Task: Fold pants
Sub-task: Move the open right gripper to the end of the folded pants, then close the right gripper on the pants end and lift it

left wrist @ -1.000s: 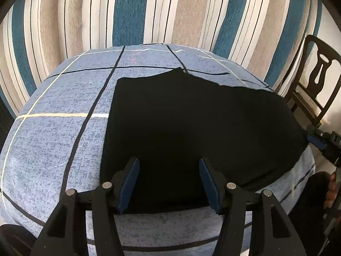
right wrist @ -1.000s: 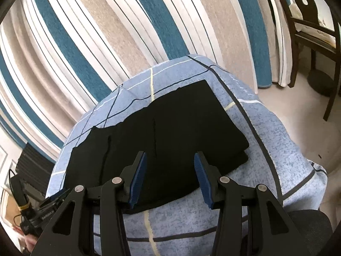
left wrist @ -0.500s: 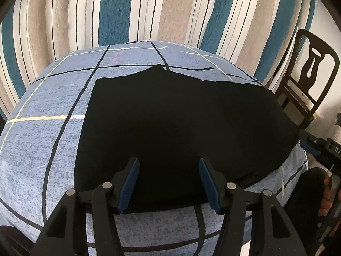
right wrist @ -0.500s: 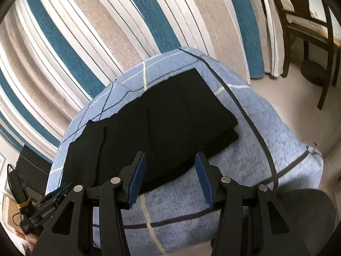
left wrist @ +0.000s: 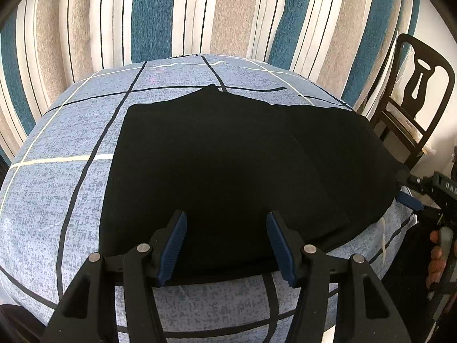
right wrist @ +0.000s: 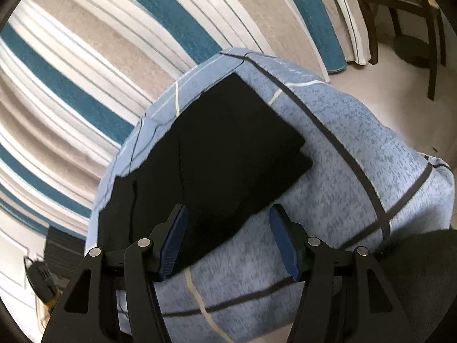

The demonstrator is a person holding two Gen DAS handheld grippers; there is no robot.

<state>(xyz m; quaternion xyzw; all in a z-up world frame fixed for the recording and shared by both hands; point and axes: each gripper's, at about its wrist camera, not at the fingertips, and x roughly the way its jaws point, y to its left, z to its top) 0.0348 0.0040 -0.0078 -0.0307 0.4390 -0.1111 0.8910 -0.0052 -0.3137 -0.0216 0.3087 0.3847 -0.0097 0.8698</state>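
Black pants lie flat and folded on a blue checked cloth that covers the table. They also show in the right wrist view, with stacked layers at their right end. My left gripper is open and empty, above the pants' near edge. My right gripper is open and empty, above the near edge of the pants and the cloth. The right gripper also shows at the right edge of the left wrist view, beside the pants' right end.
A striped curtain hangs behind the table. A dark wooden chair stands at the right, also in the right wrist view. Dark equipment with cables sits low at the left past the table.
Both grippers have drawn back from the pants while staying open. The right wrist view has swung and pulled away, so more cloth and floor show. The pants have not moved.
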